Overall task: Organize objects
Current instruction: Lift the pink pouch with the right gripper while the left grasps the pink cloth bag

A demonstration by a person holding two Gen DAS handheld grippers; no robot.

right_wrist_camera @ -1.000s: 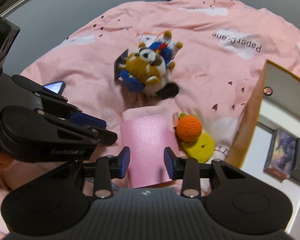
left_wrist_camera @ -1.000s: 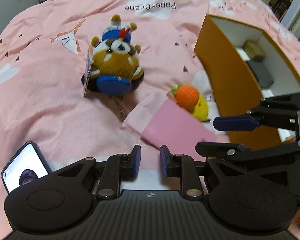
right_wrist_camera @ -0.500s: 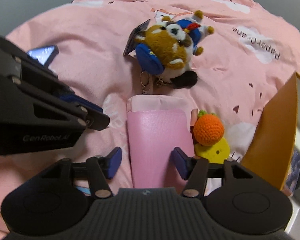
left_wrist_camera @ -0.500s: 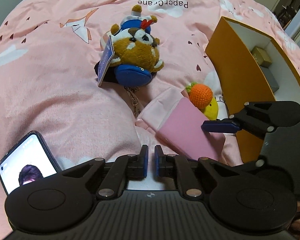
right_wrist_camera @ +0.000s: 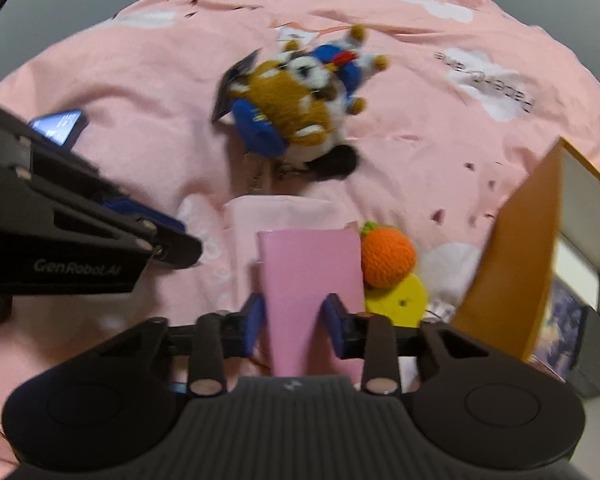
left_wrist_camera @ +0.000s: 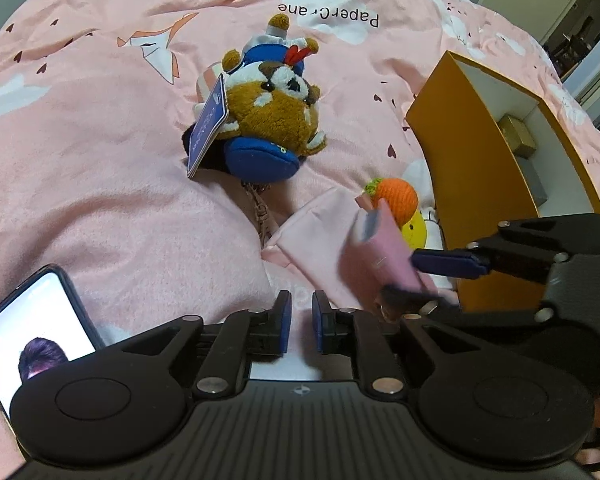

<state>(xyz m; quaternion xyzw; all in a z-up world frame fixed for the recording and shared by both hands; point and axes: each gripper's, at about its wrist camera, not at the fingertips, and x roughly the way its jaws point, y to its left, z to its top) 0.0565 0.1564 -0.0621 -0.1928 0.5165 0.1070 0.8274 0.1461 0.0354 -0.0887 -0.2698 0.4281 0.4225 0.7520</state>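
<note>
Pink bedspread [left_wrist_camera: 100,184] | right gripper [right_wrist_camera: 294,322] jaws just closed onto pink pouch [right_wrist_camera: 310,276] | left gripper [left_wrist_camera: 298,322] jaws narrow, just opening, nothing held

A pink wallet [right_wrist_camera: 310,276] is seen tilted up off a pale pink cloth pouch [right_wrist_camera: 280,210] on the bedspread. Just beside it lie an orange knitted ball [right_wrist_camera: 388,256] and a yellow round toy [right_wrist_camera: 400,300], touching each other. Farther off, a brown plush toy [left_wrist_camera: 276,116] with a blue tag lies upside down. An orange box [left_wrist_camera: 468,168] stands open nearby.
</note>
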